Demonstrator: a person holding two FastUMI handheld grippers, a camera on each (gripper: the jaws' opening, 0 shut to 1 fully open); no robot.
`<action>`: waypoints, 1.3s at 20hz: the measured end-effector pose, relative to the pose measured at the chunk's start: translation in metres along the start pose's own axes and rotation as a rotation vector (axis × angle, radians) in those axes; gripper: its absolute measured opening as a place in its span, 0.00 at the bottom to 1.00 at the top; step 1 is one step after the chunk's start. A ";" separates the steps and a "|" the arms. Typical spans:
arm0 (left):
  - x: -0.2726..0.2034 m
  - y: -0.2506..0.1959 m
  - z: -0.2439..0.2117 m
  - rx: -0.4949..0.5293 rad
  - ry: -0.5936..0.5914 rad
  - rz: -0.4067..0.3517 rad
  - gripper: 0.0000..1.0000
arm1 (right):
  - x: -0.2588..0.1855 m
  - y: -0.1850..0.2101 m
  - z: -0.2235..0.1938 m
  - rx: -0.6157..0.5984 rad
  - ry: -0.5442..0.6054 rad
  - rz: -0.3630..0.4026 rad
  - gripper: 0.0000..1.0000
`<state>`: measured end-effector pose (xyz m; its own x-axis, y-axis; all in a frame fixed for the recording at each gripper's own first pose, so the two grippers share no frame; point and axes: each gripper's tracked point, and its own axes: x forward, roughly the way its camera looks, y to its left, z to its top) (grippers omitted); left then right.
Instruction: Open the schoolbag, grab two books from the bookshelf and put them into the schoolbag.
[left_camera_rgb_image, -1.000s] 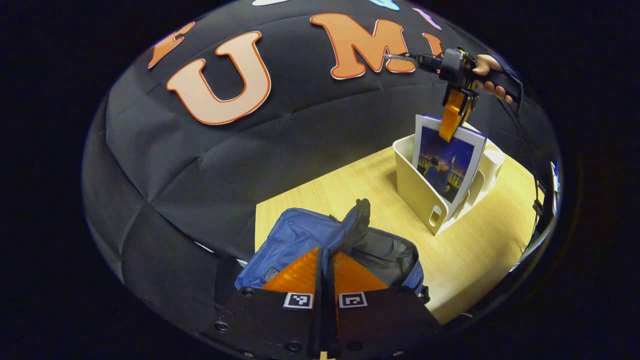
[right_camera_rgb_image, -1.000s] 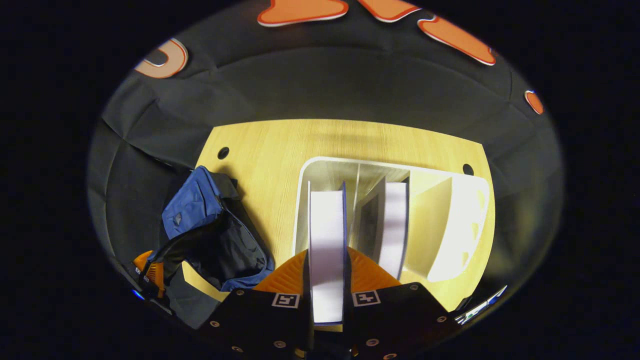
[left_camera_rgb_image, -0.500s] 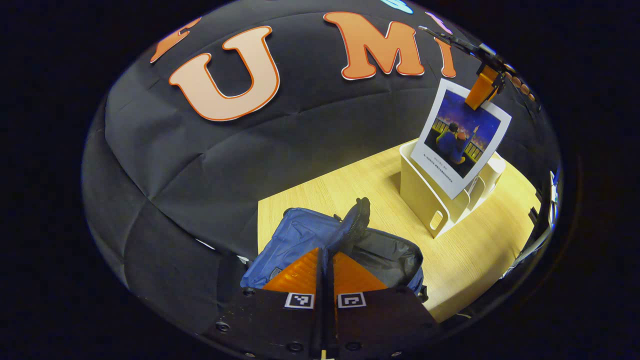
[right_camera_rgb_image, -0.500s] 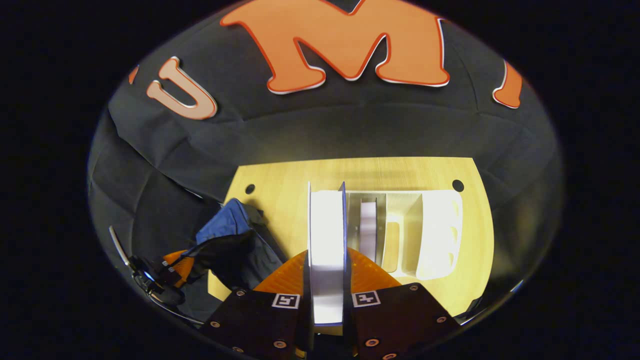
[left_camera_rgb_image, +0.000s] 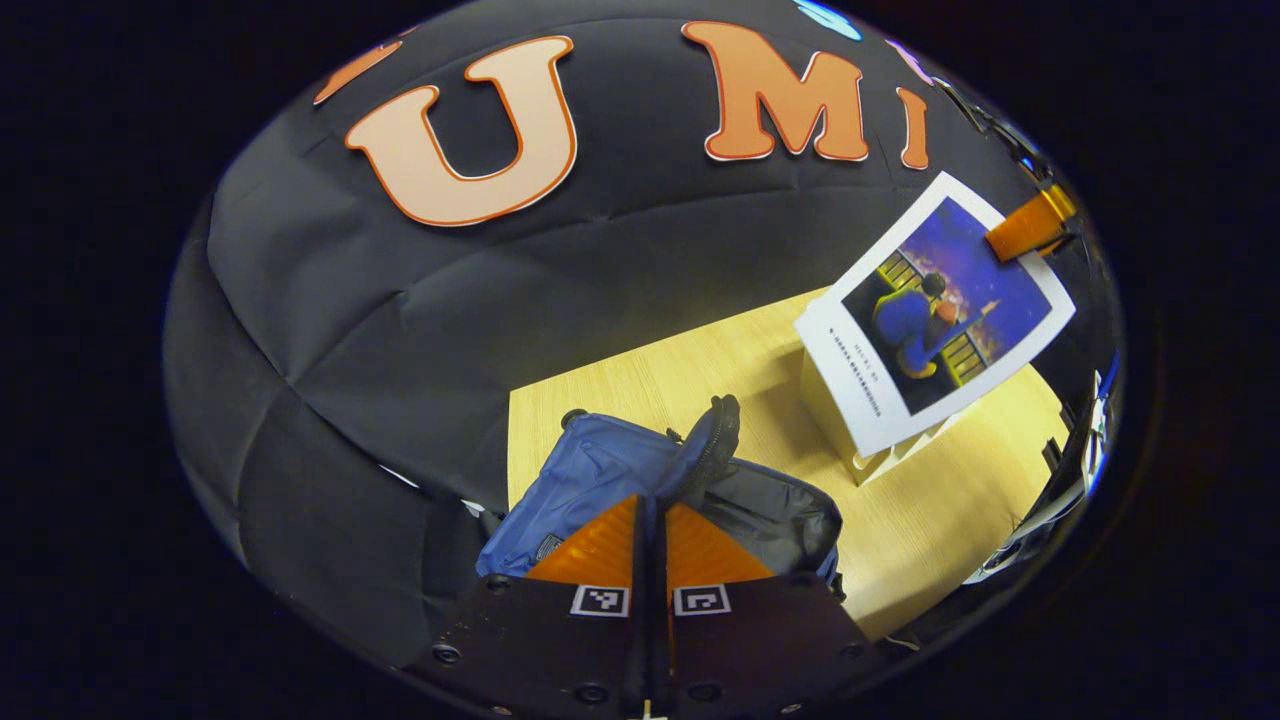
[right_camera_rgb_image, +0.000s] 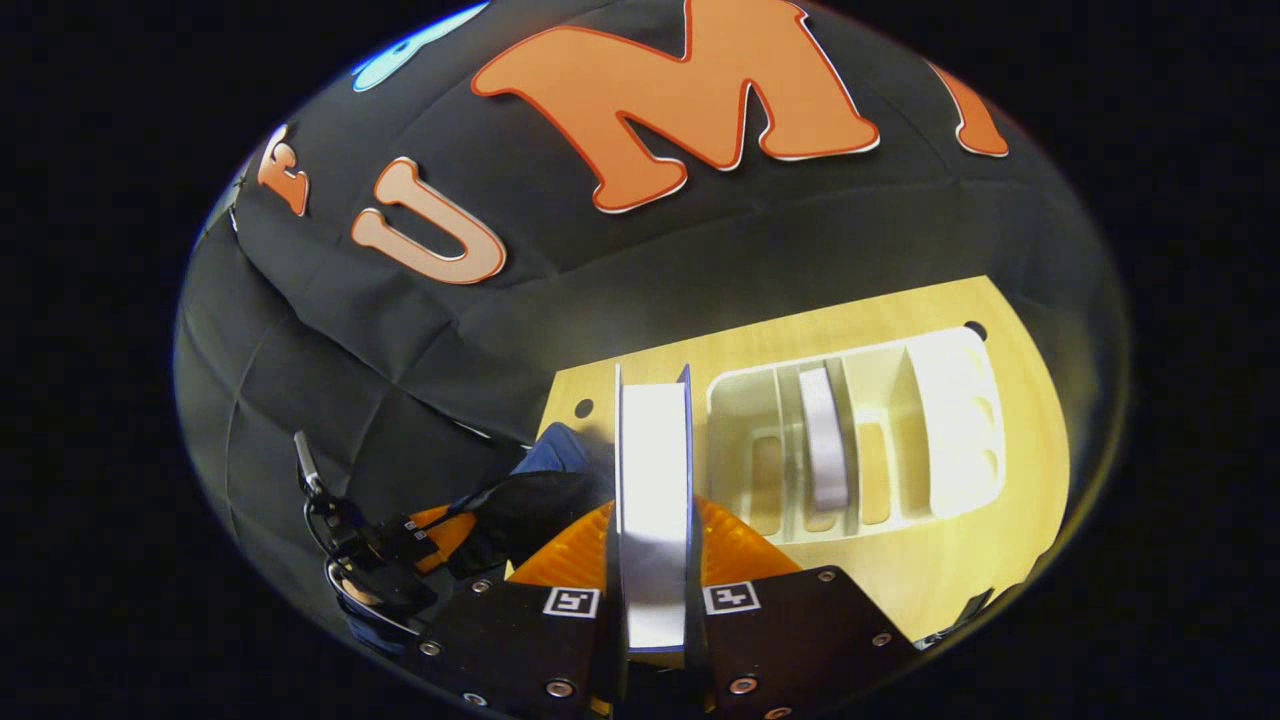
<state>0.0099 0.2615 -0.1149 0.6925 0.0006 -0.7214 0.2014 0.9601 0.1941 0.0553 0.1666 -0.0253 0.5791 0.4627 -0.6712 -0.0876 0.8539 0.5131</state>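
1. In the left gripper view, the cream plastic bookshelf (left_camera_rgb_image: 838, 430) is mostly covered by the lifted book; a low corner with a slot shows beneath it. The handle and hand behind the right gripper (left_camera_rgb_image: 1030, 228) are cut off at the picture's edge.
2. The left gripper (left_camera_rgb_image: 650, 525) has its fingers pressed together over the edge of the blue fabric schoolbag (left_camera_rgb_image: 600, 475); whether cloth is caught between them cannot be told. In the right gripper view this gripper (right_camera_rgb_image: 425, 530) is small and dim at the near left, and the schoolbag (right_camera_rgb_image: 550, 455) is largely hidden behind the held book.
3. The white-bordered paperback book with a blue night-scene cover (left_camera_rgb_image: 935, 320) hangs tilted in the air above the bookshelf, clear of it, pinched at its upper corner by the right gripper. In the right gripper view the same book (right_camera_rgb_image: 652, 500) stands edge-on, its white page block between two thin covers, with the right gripper (right_camera_rgb_image: 652, 545) clamped on either side.
4. The schoolbag lies open at the near left of the pale wooden table (left_camera_rgb_image: 700, 370), its dark lining (left_camera_rgb_image: 775, 505) crumpled and a black zipper flap (left_camera_rgb_image: 715, 440) standing up.
5. The bookshelf (right_camera_rgb_image: 940, 400) is a smooth, rounded tray with upright dividers; a second book, white pages up (right_camera_rgb_image: 822, 440), stands in a middle slot.
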 end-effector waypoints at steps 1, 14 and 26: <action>0.001 0.000 0.000 0.001 0.004 -0.005 0.02 | 0.005 0.003 -0.010 0.018 0.004 0.015 0.23; 0.007 -0.002 0.007 -0.048 0.002 -0.064 0.02 | 0.069 0.036 -0.109 0.354 -0.010 0.124 0.21; -0.002 -0.026 0.002 -0.037 -0.021 -0.193 0.02 | 0.170 0.080 -0.172 0.404 -0.020 0.124 0.21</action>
<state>0.0047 0.2360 -0.1168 0.6581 -0.1901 -0.7285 0.3067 0.9514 0.0289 0.0071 0.3549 -0.1904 0.5999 0.5480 -0.5830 0.1647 0.6284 0.7602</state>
